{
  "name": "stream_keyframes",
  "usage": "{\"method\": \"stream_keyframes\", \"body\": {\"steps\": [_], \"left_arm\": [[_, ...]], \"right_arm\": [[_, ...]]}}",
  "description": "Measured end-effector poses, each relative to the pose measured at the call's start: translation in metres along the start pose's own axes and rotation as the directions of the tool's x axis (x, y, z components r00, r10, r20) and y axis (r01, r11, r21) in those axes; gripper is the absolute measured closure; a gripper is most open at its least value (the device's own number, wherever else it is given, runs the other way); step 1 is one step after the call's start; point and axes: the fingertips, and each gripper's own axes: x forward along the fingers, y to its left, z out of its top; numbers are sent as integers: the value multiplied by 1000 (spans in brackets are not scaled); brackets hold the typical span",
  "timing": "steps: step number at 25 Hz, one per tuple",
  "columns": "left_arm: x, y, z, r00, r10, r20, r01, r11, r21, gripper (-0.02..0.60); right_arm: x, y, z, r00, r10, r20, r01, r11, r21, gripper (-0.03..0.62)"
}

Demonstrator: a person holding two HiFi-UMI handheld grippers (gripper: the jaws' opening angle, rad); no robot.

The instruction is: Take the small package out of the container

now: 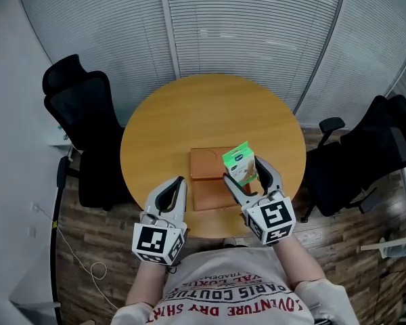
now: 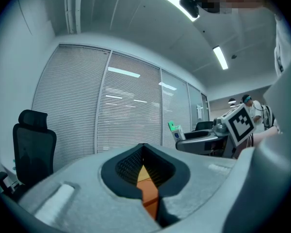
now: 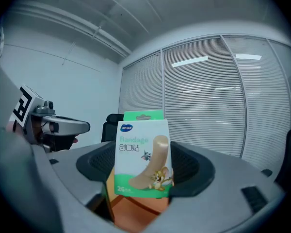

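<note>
A small green and white bandage package (image 1: 240,164) (image 3: 143,154) stands upright between the jaws of my right gripper (image 1: 247,176) (image 3: 143,181), which is shut on it. The package is held above the right edge of a flat brown container (image 1: 206,168), which lies on the near half of the round wooden table (image 1: 210,114). My left gripper (image 1: 174,187) (image 2: 144,166) hovers at the container's near left corner, shut with nothing in it. Through its jaws the left gripper view shows a strip of the brown container (image 2: 146,188). The package (image 2: 176,130) also shows far right there.
A black office chair (image 1: 81,114) stands left of the table and another (image 1: 365,154) to the right. Slatted blinds (image 1: 257,26) fill the wall behind. A white cable (image 1: 81,263) lies on the wood floor at the left.
</note>
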Motion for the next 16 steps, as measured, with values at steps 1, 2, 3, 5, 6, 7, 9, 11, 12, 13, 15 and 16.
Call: {"method": "stream_keyframes", "body": {"steps": [1, 2, 3, 5, 6, 7, 9, 11, 12, 13, 15, 16], "left_arm": [[1, 0, 0, 1000, -1, 1, 1, 1000, 2, 572], [2, 1, 0, 1000, -1, 2, 1, 1000, 2, 572], [4, 1, 0, 1000, -1, 4, 1, 1000, 2, 572], [7, 1, -1, 1000, -3, 4, 3, 1000, -2, 572], [9, 1, -1, 1000, -6, 3, 6, 1000, -3, 572], [11, 0, -2, 1000, -8, 3, 8, 1000, -2, 572], [15, -2, -4, 1000, -11, 3, 11, 1000, -3, 572], [18, -2, -7, 1000, -5, 4, 6, 1000, -8, 572], [18, 0, -7, 1000, 0, 9, 0, 1000, -11, 572], [19, 2, -6, 1000, 6, 16, -6, 1000, -14, 572], [21, 7, -3, 1000, 13, 29, -13, 1000, -15, 572], [23, 9, -1, 999, 16, 34, -15, 1000, -15, 572]], "right_arm": [[1, -2, 0, 1000, -2, 1, 2, 1000, -2, 241], [2, -4, 0, 1000, -6, 2, 6, 1000, -4, 241], [3, -5, 0, 1000, -12, 3, 12, 1000, -3, 241], [3, -9, 2, 1000, -25, 3, 25, 1000, -1, 241], [4, -11, 2, 1000, -29, 3, 29, 1000, -1, 240], [4, -13, 1, 1000, -31, 2, 31, 1000, -1, 240], [5, -16, -1, 1000, -29, -4, 29, 1000, -2, 241], [7, -17, -3, 1000, -20, -12, 20, 1000, -9, 240], [9, -16, -4, 1000, -11, -14, 11, 1000, -13, 241], [11, -15, -4, 1000, -3, -14, 3, 1000, -16, 240], [17, -14, -3, 1000, 9, -9, -9, 1000, -23, 240], [20, -14, -2, 1000, 15, -6, -15, 1000, -25, 240]]}}
